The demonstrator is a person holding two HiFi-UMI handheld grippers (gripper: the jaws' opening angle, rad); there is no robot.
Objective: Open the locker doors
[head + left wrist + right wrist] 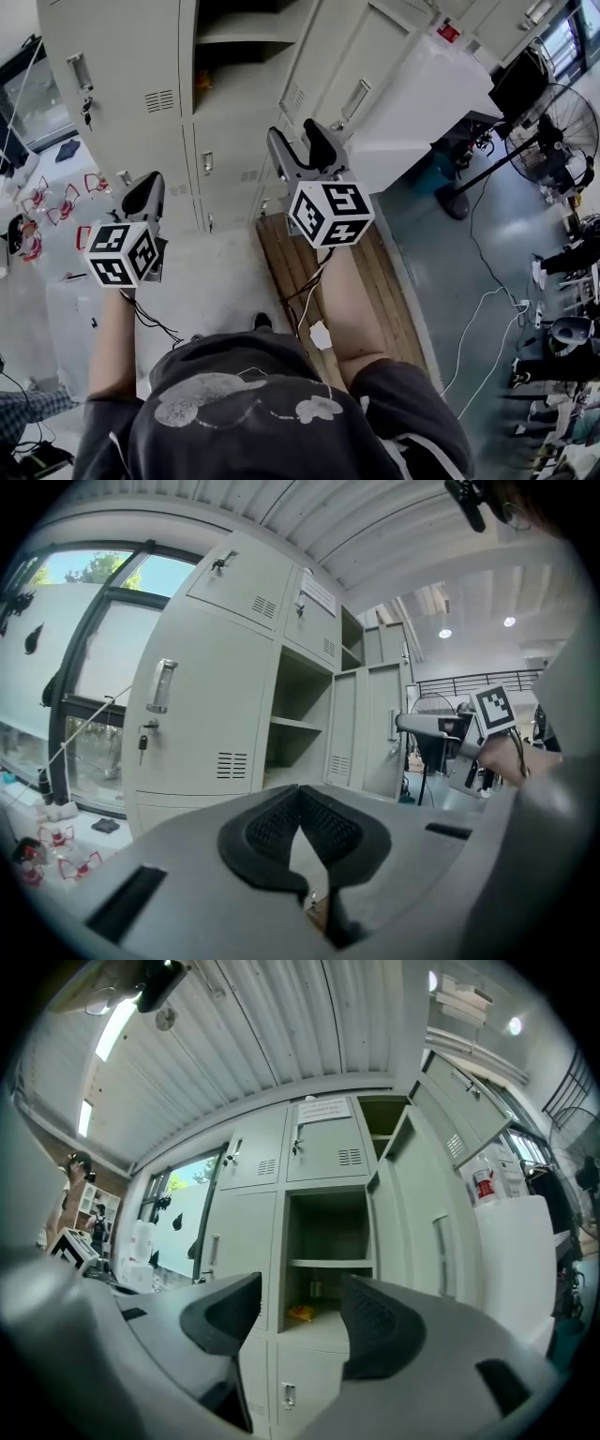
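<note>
Now the right gripper [302, 1299] is holding its fingers released and empty, pointing at the pale grey lockers [248, 1213] ahead, apart from them, where one tall door [412, 1204] is standing open; the left gripper [300, 797] is holding its fingers clenched on nothing.

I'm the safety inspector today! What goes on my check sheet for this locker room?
Surface: grey concrete floor, brown wooden pallet on it.
Job's things: pale grey metal lockers; one tall door swung open, left tall door closed, keys hanging.
Clutter: orange packet inside the open locker.
Grippers: left claw shut, empty; right claw open, empty.
Cables: white cable across the floor.
Surroundings: black standing fan, big window.
</note>
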